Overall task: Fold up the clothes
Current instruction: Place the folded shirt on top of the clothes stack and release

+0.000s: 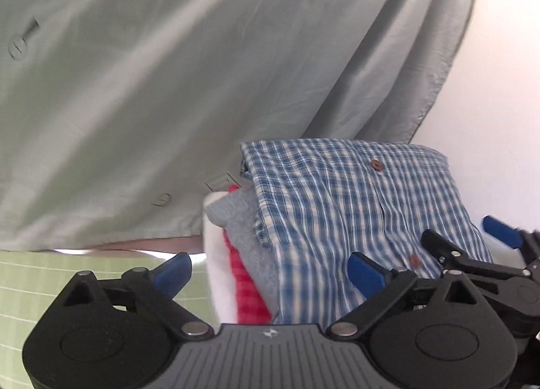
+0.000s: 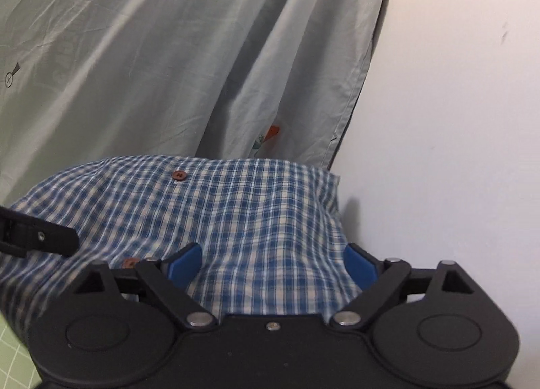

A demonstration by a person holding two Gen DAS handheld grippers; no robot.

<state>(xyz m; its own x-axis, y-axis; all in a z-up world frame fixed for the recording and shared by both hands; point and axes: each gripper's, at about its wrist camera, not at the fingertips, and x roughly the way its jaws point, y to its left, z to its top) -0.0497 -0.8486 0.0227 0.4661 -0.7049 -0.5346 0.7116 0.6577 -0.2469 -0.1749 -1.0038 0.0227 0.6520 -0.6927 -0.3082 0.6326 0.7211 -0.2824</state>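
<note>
Left wrist view: the left gripper [image 1: 270, 274] has its fingers spread, nothing pinched, at the near edge of a stack topped by the folded plaid shirt [image 1: 341, 206]. The right gripper [image 1: 428, 249], also spread, sits over the shirt's right side. A grey sheet [image 1: 168, 85] hangs behind.

Right wrist view: the right gripper [image 2: 273, 262] gapes over the shirt [image 2: 236, 206]; the wall [image 2: 455, 119] is at right.

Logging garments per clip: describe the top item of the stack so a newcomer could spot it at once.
Find the pale grey curtain hanging beside the white wall. In front of it sits a stack of folded clothes; the top item is the blue-and-white checked shirt. Unlike the grey, red and white layers under it, it has brown buttons.
</note>
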